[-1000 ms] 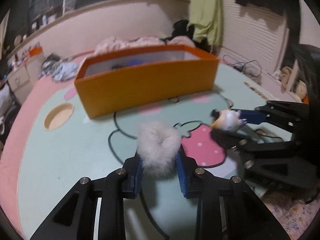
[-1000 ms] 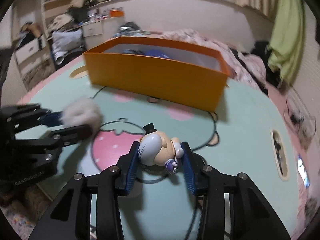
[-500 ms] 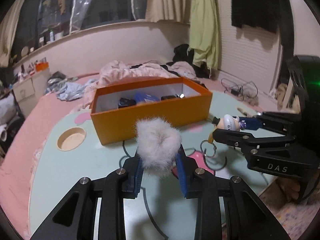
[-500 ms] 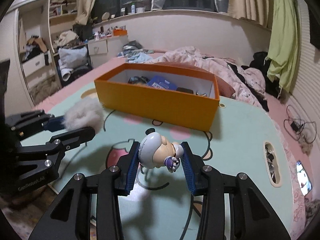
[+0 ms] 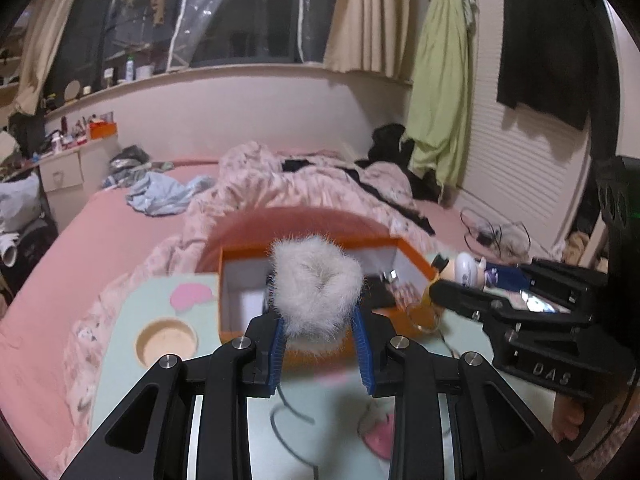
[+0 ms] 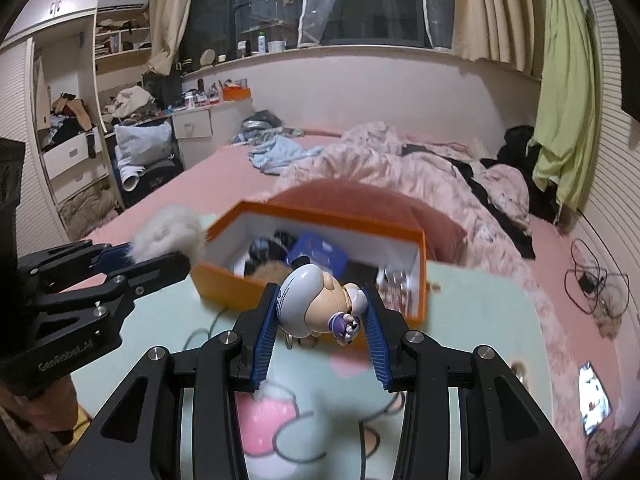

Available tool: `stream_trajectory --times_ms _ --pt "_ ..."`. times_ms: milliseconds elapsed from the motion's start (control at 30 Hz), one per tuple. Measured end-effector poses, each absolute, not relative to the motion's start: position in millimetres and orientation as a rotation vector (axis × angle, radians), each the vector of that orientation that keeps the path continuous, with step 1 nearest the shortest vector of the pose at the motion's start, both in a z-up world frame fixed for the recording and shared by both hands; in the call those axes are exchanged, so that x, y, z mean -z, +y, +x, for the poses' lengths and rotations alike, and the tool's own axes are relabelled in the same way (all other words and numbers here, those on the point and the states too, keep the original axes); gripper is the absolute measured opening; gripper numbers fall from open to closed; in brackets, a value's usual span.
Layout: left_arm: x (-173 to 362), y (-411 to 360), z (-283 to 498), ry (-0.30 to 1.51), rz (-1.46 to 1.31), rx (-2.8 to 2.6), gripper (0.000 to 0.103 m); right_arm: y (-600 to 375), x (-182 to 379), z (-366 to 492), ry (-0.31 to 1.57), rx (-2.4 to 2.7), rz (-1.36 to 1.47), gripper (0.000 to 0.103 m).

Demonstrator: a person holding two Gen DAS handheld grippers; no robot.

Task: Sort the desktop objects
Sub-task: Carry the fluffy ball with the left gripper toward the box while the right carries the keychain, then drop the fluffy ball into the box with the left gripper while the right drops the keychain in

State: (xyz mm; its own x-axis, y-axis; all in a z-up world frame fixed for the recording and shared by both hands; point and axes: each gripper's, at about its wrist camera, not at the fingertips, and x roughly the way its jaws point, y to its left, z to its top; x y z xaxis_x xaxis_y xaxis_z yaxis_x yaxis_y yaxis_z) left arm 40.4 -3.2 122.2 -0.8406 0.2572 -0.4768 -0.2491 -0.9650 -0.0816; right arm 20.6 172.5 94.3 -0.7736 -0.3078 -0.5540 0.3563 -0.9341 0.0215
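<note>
Left tool (image 5: 322, 340) grips fluffy pompom (image 5: 316, 286) before orange box (image 5: 412, 254).

Grippers: two. The left gripper (image 5: 320, 344) sits at lower centre of its own view; the right gripper (image 6: 322, 344) at lower centre of its own.
Fluffy white pompoms: one (image 5: 316, 288), centre of the left view.
Toy figurines: one (image 6: 316, 304), centre of the right view.
Orange boxes: one (image 6: 228, 280), middle of the frame; the things inside are blurred and cannot be counted.
Blue items in the box: one (image 6: 316, 254).
Round hollows in the table mat: one (image 5: 166, 340), lower left of the left view.
Green garments hanging: one (image 6: 564, 92), upper right.
Black garments hanging: one (image 5: 548, 40), upper right.
</note>
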Motion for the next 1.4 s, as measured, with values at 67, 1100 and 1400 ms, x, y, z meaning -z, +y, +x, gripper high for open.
stream_trajectory --times_ms 67,1100,1400 --pt "-128.1 -4.3 33.1 -0.032 -0.714 -2.789 0.028 169.4 -100.5 10.5 0.103 2.648 0.813 0.042" --pt "-83.9 -7.4 -33.1 -0.155 -1.001 -2.786 0.084 194.1 -67.8 -69.8 -0.089 2.751 1.159 0.069" --pt "-81.2 -16.9 -2.6 -0.202 -1.028 -2.799 0.084 193.0 -75.2 -47.2 -0.051 2.807 1.066 0.069"
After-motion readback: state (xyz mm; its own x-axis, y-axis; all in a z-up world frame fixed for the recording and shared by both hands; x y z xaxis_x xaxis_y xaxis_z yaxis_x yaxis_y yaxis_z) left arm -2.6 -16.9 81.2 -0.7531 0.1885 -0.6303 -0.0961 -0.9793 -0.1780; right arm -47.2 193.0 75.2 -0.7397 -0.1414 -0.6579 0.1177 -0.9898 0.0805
